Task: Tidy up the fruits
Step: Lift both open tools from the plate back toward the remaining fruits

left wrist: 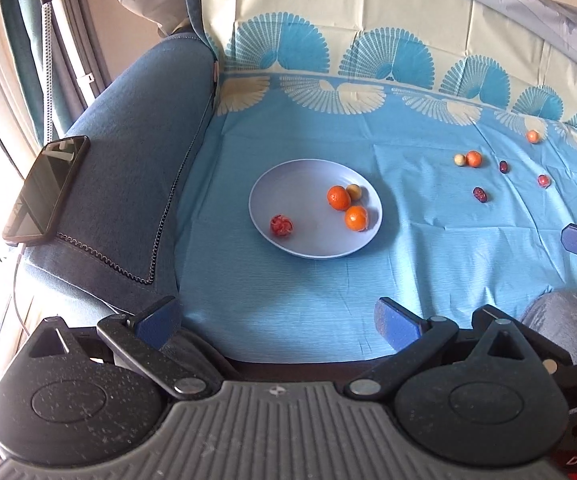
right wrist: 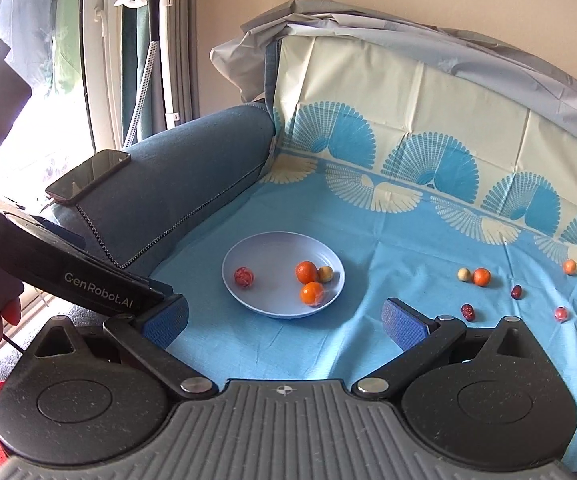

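A pale blue plate (left wrist: 280,184) (right wrist: 272,252) lies on the blue cloth. It holds two oranges (left wrist: 338,197) (right wrist: 306,272), a small yellow fruit (left wrist: 354,192) (right wrist: 325,273) and a red fruit (left wrist: 281,225) (right wrist: 244,277). Several loose fruits lie on the cloth to the right: an orange (left wrist: 474,159) (right wrist: 481,277) touching a pale fruit (left wrist: 460,159) (right wrist: 464,274), another orange (left wrist: 532,136) (right wrist: 569,267), dark red dates (left wrist: 479,194) (right wrist: 468,312) and a red fruit (left wrist: 543,181) (right wrist: 561,313). My left gripper (left wrist: 278,316) is open and empty, near the cloth's front edge. My right gripper (right wrist: 284,322) is open and empty, in front of the plate.
A blue sofa armrest (left wrist: 128,168) (right wrist: 176,176) stands left of the cloth, with a phone (left wrist: 46,190) (right wrist: 88,176) on it. The cloth runs up the sofa back (left wrist: 368,12). The left gripper's body (right wrist: 88,280) crosses the right wrist view at left.
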